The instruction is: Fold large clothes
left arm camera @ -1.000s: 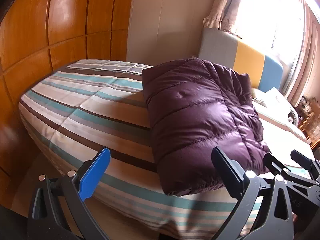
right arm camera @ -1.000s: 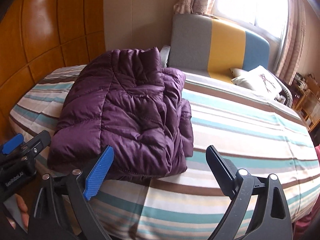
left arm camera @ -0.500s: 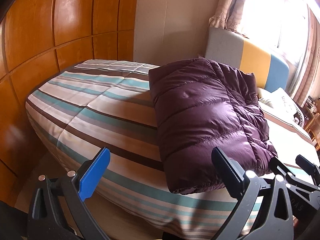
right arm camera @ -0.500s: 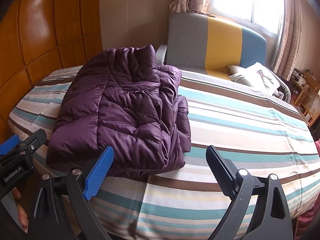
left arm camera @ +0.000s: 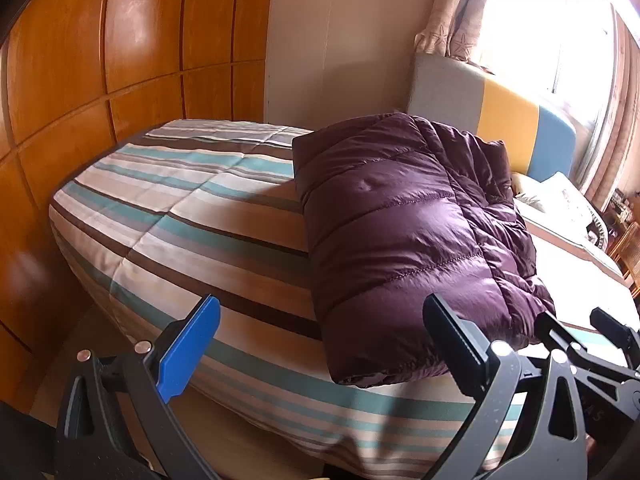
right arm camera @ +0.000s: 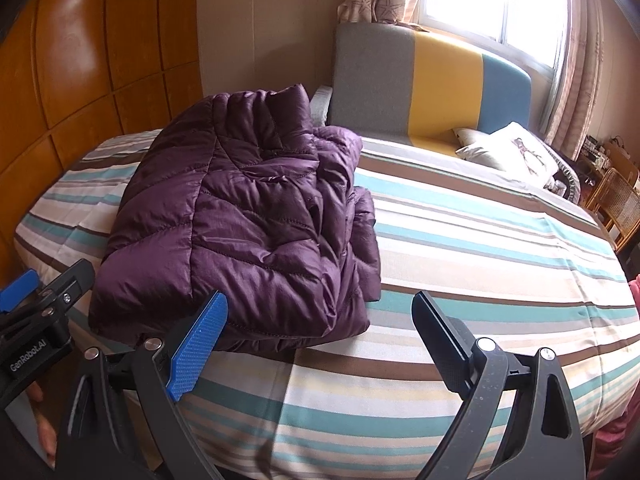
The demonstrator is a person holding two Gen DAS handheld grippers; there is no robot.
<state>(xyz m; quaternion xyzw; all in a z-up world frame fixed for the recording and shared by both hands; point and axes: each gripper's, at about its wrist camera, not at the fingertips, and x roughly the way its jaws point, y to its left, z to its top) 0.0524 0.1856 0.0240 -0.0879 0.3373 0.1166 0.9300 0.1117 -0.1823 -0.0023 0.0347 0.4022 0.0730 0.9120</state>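
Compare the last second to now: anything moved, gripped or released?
Both grippers backed slightly away from the bed; the views widened. Nothing was gripped or released. The folded purple down jacket lies as before, and the left gripper and right gripper keep their jaws open and empty.

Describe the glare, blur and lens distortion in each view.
Left wrist view: window blown out white, sheen on the purple jacket, wardrobe panels bowed by the fisheye, left edge blurred. Right wrist view: milder window glare, striped bed bulging, corners dark.
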